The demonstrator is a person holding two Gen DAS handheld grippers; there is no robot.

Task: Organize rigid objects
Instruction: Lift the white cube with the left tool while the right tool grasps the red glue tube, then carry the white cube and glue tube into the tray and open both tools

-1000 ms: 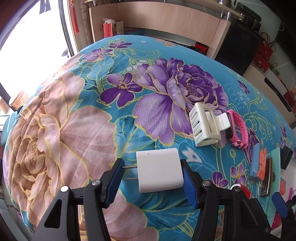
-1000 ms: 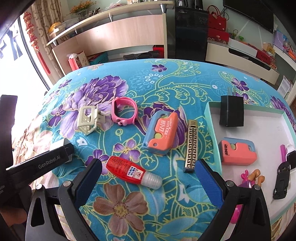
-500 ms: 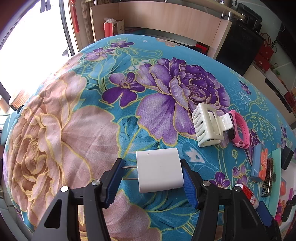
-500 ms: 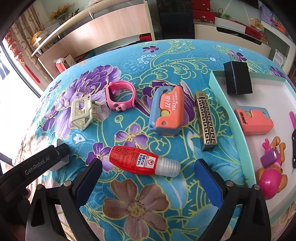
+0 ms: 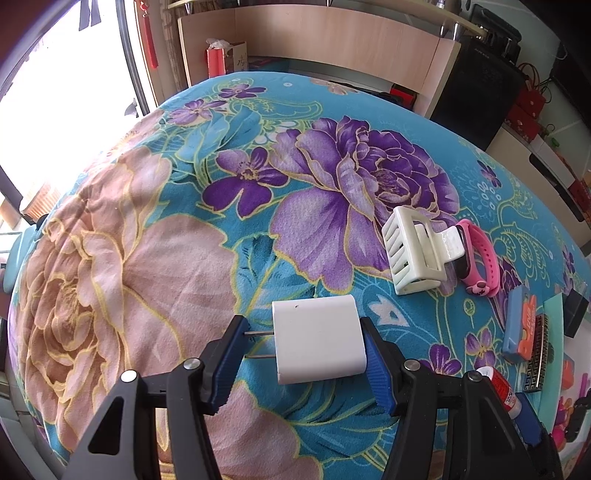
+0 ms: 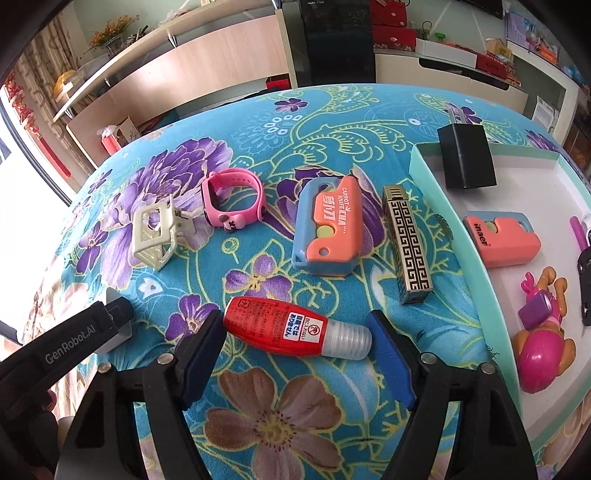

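Charger (image 5: 317,338), white plug type, sits in your left gripper (image 5: 303,350), pinched prongs-to-back just over the floral cloth (image 5: 147,258); carry it to the tray. Right view: right gripper (image 6: 297,350) spread wide round red bottle (image 6: 291,326), not clamped; tray (image 6: 461,229) lies to the right w/ toys.

Floral blanket (image 5: 155,266), teal w/ purple & pink blooms, covered the work surface. Behind it stood a light wood cabinet (image 5: 332,40) w/ a red gift bag (image 5: 221,61) beside it, plus a tall black speaker (image 6: 334,40). Red boxes (image 6: 393,35) sat on a low white unit (image 6: 443,70).
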